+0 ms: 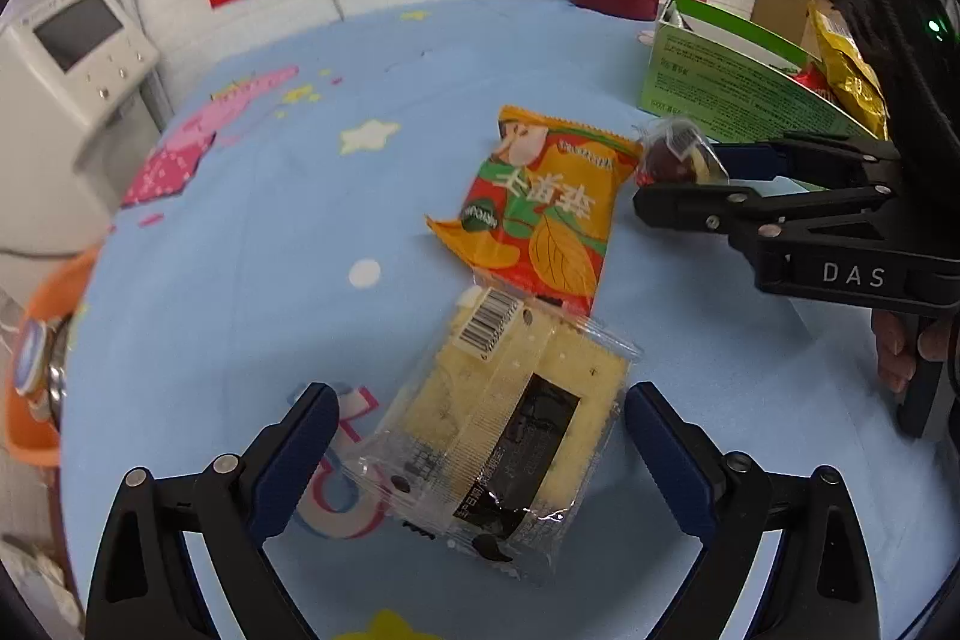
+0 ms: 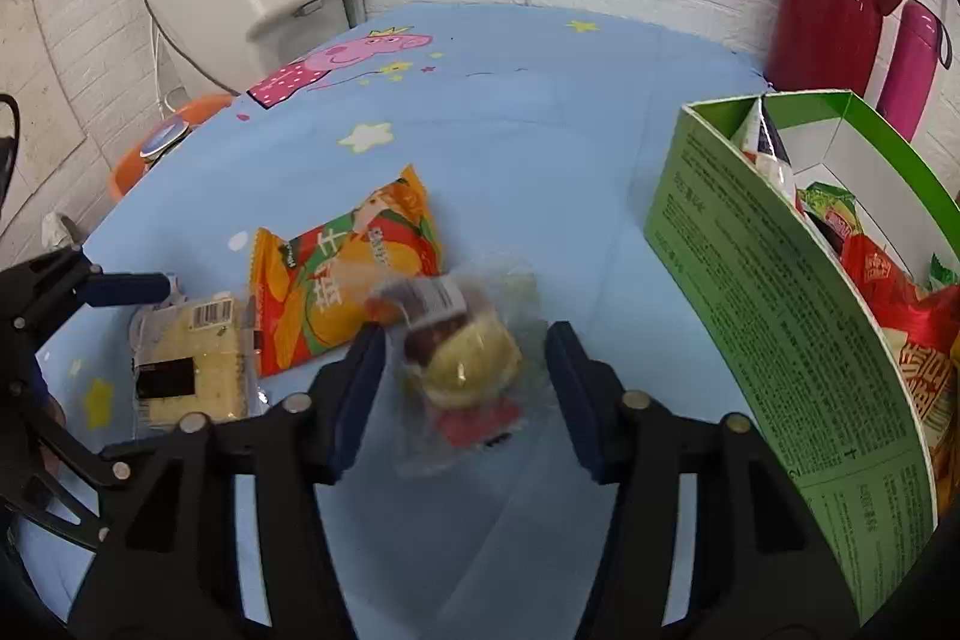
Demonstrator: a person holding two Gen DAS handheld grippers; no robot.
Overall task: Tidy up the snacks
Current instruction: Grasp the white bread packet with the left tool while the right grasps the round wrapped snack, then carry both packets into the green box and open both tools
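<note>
Snacks are scattered mid-desk: the cracker pack (image 1: 510, 424) lies between the wide-open left gripper (image 1: 480, 436), long axis running away from it; beyond, the right gripper (image 2: 462, 388) spreads wide around a small wrapped cake (image 2: 462, 358), green box (image 2: 774, 292) alongside.

Both wrist cams look down close at the table (image 1: 240, 232), facing the wall; 2 views share the orange packet (image 1: 540, 214).

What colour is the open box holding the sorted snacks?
Green outside, white inside; the box shows best in the right wrist view.
</note>
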